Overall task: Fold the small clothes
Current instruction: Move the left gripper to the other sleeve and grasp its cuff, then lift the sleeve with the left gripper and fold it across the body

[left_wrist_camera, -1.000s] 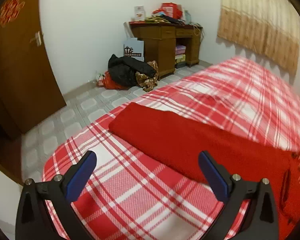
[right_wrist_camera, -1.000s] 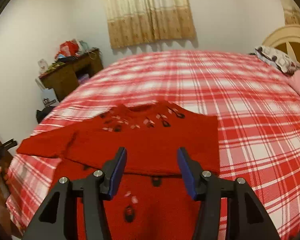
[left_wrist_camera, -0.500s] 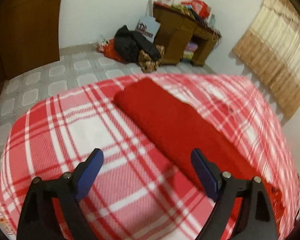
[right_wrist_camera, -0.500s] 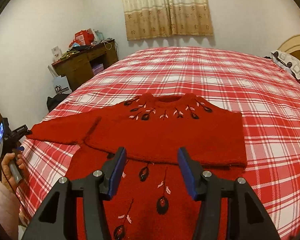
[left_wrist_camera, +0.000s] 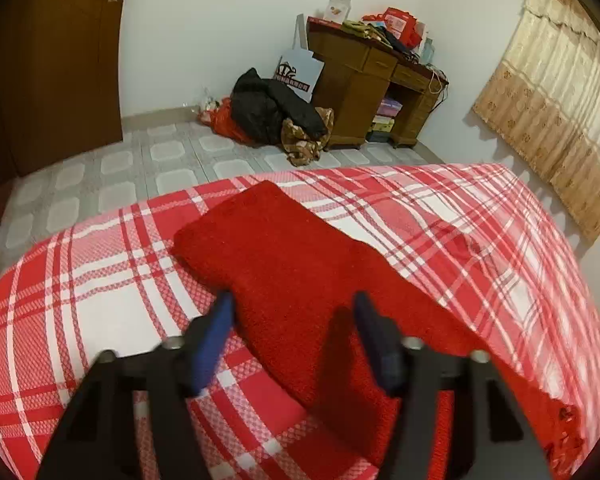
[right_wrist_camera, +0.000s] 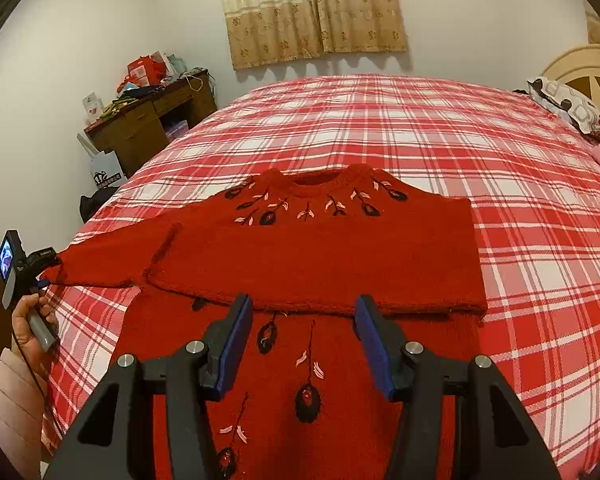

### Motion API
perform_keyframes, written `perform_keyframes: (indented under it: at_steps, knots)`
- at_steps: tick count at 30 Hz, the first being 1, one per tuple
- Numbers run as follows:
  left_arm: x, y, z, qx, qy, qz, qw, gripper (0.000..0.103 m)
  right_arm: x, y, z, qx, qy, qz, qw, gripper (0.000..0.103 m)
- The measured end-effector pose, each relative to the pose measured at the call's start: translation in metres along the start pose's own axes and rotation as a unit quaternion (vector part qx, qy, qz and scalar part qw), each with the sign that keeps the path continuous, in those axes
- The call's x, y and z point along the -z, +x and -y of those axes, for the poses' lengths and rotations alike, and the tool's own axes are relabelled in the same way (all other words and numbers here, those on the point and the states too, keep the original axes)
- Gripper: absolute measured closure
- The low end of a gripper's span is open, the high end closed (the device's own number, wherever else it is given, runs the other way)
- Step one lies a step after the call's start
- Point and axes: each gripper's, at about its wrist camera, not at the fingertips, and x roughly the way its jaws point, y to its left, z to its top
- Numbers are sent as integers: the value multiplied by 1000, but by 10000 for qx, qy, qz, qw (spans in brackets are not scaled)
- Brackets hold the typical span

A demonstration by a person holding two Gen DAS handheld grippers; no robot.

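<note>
Red sweater (right_wrist_camera: 316, 248) flat on checked bedspread (right_wrist_camera: 520, 184), neck toward the curtain (right_wrist_camera: 312, 8), front up. One sleeve folded across the chest, its edge running side to side just ahead of the right gripper (right_wrist_camera: 304, 340). Other sleeve (left_wrist_camera: 284, 264) stretched out sideways toward the bed edge.

Right gripper: fingers spread, blue pads (right_wrist_camera: 236, 344) parted, nothing between them. Hovering over the lower body of the sweater, fingertips near the folded sleeve's edge; contact with the cloth not discernible.

Left gripper (left_wrist_camera: 292, 332): fingers spread, nothing pinched. Positioned over the outstretched sleeve, pointing along its length toward the cuff end. Sleeve lies between and ahead of the two fingers; left pad (left_wrist_camera: 216, 332) at the sleeve's near edge, right pad above the red cloth. Touching or not: cannot tell.

In the right wrist view, left gripper visible at the sleeve end, held in a hand (right_wrist_camera: 32, 328).

Desk (left_wrist_camera: 372, 80) and pile of dark clothes (left_wrist_camera: 276, 112) on the floor beyond the bed.
</note>
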Motion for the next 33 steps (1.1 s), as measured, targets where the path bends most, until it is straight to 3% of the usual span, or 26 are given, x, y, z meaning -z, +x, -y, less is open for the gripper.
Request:
perform_keyframes:
  at_steps: [2,4,5,10,14,16,23,29,31,33]
  knots:
    - [-1,-1,-5,77,-46,9,10000,77,1,1,1,21,12,-16,10000,49]
    - [-2,-1,-10,253,-127,-37,9996,90,2,2,2,31,38,-34,10000,49]
    - [-3,-2,-11,279,-99,-44,9996,91,2,2,3,32,57,-39,10000,49]
    - [-4,-16,11,134,383,195,9990,92,3,0,7,23,145,-54,9999,49]
    - [-7,-35,34,387,553,352,9971,92,5,-3,10,12,209,-29,9998,49]
    - [-1,-52,58,604,867,523,9930,94,5,-4,12,-7,252,-25,9997,49]
    - [50,-122,156,1576,2137,1012,9588,94,10,-6,21,-42,364,-55,9993,49]
    - [96,-149,206,2256,2732,770,9320,94,13,-4,30,-67,491,-114,9987,49]
    - [103,-144,210,2438,2634,422,9324,92,13,-5,32,-59,488,-120,9987,49]
    - [98,-133,206,2257,2476,297,9417,87,13,-5,35,-27,481,-103,9988,49]
